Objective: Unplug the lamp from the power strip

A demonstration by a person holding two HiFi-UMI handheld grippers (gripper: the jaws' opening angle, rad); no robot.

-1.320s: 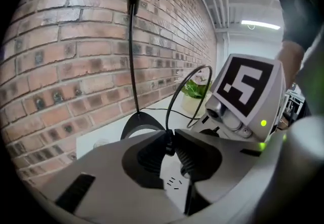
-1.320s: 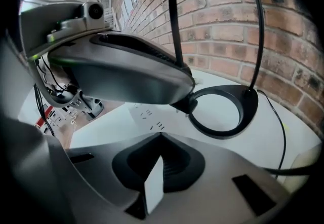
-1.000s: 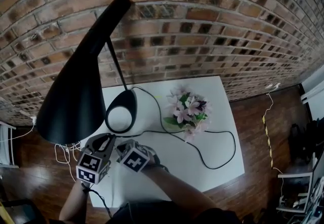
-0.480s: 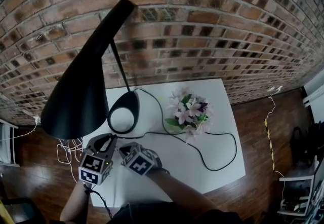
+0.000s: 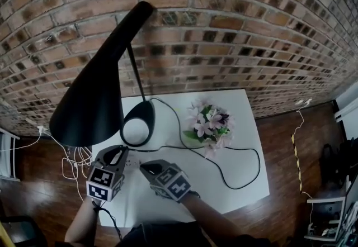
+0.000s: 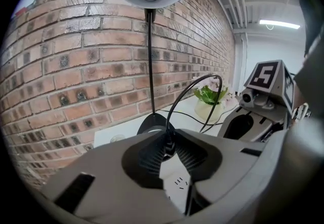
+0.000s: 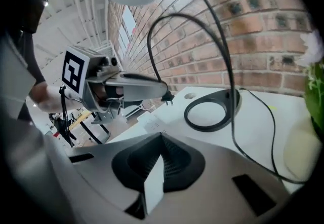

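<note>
In the head view, the left claw (image 5: pixel 123 151) and the right claw (image 5: pixel 147 168) sit close together at the near left side of the white table (image 5: pixel 235 179). That is where the power strip (image 5: pixel 131 162) lies, just in front of the black lamp (image 5: pixel 95 100). In the left gripper view, the left claw (image 6: pixel 167 148) pinches the lamp's plug (image 6: pixel 168 142), with the power strip (image 6: pixel 177 181) right under it. In the right gripper view, the plug (image 7: pixel 166 98) hangs in the air above the power strip (image 7: pixel 152 124) with its pins bare (so it looks pulled out already). The right claw (image 7: pixel 162 139) is pressed together on nothing, near the strip. I think it is there to keep the strip from lifting.
</note>
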